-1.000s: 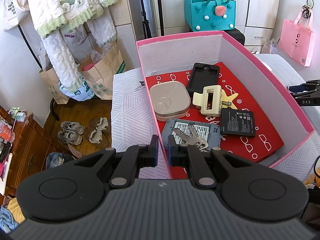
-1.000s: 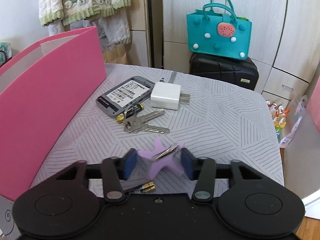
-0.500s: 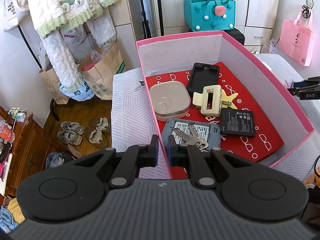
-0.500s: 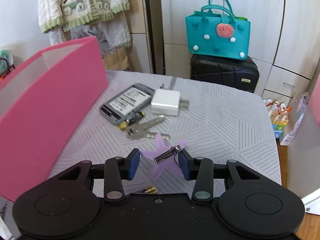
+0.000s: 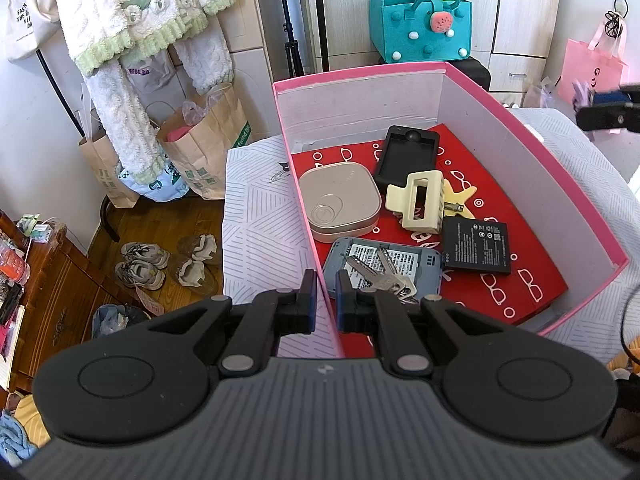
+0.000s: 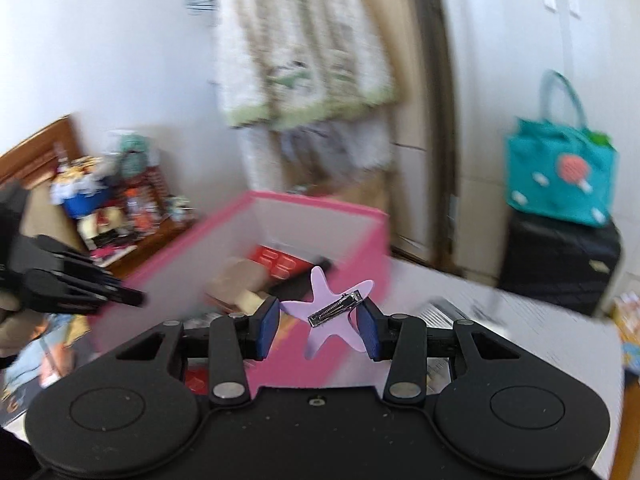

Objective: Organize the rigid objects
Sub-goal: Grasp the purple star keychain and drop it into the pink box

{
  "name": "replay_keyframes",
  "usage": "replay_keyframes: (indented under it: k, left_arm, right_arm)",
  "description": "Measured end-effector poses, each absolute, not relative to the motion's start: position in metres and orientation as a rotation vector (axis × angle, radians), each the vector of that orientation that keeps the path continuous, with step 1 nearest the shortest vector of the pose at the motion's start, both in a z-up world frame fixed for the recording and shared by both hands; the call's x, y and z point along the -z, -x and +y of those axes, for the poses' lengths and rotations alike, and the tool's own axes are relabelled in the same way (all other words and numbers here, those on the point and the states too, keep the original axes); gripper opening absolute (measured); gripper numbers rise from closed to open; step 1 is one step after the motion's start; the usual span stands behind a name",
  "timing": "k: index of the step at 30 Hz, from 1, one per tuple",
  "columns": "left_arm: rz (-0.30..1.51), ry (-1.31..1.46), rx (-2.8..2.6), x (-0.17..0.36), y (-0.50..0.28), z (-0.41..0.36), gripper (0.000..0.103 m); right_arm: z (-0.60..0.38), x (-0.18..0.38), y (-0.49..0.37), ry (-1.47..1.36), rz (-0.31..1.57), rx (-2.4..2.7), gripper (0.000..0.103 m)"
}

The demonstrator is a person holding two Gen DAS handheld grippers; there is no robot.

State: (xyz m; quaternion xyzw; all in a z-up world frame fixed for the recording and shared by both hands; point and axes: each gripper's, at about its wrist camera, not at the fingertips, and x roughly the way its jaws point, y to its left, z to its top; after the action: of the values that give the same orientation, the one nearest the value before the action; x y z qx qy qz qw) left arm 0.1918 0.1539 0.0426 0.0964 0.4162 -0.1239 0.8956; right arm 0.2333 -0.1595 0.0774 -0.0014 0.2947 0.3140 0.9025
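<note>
Pink box (image 5: 540,184) already loaded: beige case (image 5: 340,204), phone shell (image 5: 406,156), claw clip (image 5: 418,200), battery (image 5: 476,244), keys (image 5: 380,276). Left tongs (image 5: 323,300) pinching its near wall. Right tongs (image 6: 318,322) pinching purple star hair clip (image 6: 328,312) above the rim, not yet dropped in.

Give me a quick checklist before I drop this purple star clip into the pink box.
1. Right tool holds the star clip: ok.
2. Left tool clamps the pink box wall, steadying it: ok.
3. Clip is directly above the box opening: cannot tell, the view is blurred.
4. Free red floor beside the battery: ok.
5. Keys rest on the grey device, clear of that spot: ok.
</note>
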Motion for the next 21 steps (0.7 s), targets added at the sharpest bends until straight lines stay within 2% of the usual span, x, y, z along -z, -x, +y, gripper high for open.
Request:
replay_keyframes:
  k: [13, 21]
  left_arm:
    - [0.863, -0.198, 0.255, -0.042, -0.19, 0.154, 0.008]
    - [0.864, -0.191, 0.256, -0.042, -0.19, 0.154, 0.008]
  right_arm:
    - [-0.075, -0.053, -0.281, 0.329, 0.692, -0.685, 0.048]
    - [-0.074, -0.046, -0.285, 0.363, 0.69, -0.619, 0.052]
